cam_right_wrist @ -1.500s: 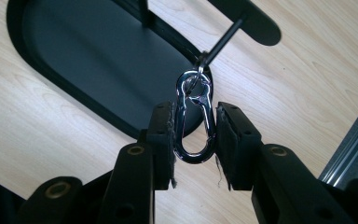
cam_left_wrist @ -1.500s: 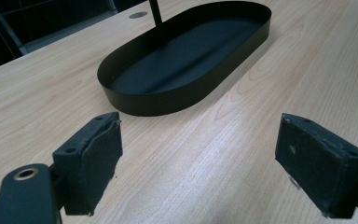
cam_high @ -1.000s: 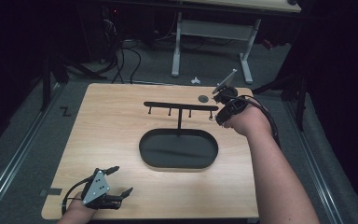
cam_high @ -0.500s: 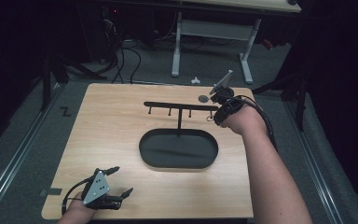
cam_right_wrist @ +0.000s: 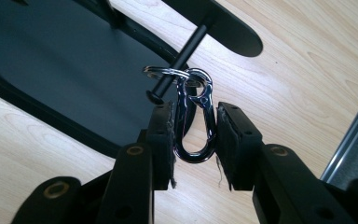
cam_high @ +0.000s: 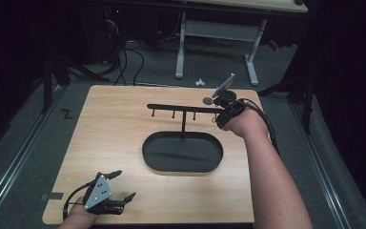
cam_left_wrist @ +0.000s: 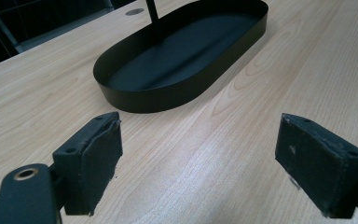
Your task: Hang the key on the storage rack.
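Silver carabiner [cam_right_wrist: 194,122], pinched in the right hand-held gripper [cam_right_wrist: 195,140], has shifted slightly along the rack's peg [cam_right_wrist: 179,63].

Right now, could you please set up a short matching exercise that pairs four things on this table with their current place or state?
Things:
1. left gripper
2. right gripper
3. oval tray
4. carabiner

States:
a. silver, its ring by a peg of the rack
b. black, mid-table
c. open, holding nothing
d. shut on a metal clip

Pairs: 1-c, 2-d, 3-b, 4-a
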`<action>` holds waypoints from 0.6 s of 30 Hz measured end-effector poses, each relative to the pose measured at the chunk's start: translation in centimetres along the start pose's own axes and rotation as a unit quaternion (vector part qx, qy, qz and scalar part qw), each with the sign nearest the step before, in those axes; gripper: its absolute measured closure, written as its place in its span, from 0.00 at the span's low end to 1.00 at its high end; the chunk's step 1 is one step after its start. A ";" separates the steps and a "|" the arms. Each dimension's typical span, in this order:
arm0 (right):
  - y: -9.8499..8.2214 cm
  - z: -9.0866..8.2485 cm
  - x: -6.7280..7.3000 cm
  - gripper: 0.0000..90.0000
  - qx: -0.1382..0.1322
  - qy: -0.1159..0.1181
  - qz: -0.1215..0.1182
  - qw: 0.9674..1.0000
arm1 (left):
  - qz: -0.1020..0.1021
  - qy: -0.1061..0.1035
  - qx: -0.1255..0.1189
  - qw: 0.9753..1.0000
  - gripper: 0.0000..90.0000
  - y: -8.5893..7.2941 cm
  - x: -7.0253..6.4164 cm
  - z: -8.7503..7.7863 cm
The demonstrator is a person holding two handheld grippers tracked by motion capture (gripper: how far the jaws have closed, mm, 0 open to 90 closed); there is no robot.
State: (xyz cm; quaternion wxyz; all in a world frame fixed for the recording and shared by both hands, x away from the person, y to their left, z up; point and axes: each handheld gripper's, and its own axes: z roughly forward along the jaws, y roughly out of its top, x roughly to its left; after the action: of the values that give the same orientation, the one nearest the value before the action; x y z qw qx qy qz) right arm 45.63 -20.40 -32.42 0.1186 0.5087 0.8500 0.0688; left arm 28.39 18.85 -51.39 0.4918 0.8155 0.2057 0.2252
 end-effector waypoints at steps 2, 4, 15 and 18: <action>0.0 0.0 0.1 0.74 -0.003 0.002 0.002 1.000 | 0.000 0.000 -0.001 1.000 0.17 0.0 0.0 0.0; 0.1 -0.1 0.1 0.73 -0.006 0.002 0.003 1.000 | 0.000 -0.001 0.001 1.000 0.17 0.0 0.0 0.0; -0.2 0.0 0.2 0.69 -0.004 -0.001 0.004 1.000 | 0.002 -0.002 0.000 1.000 0.17 0.0 -0.1 0.1; -0.4 0.1 0.3 0.68 -0.006 0.000 0.001 1.000 | 0.002 -0.003 0.001 1.000 0.17 0.0 -0.1 0.1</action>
State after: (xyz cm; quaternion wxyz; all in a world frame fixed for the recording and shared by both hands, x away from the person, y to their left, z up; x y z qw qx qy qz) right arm 45.24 -20.33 -32.65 0.1209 0.5087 0.8492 0.0739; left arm 28.36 18.69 -51.43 0.4907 0.8175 0.2024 0.2236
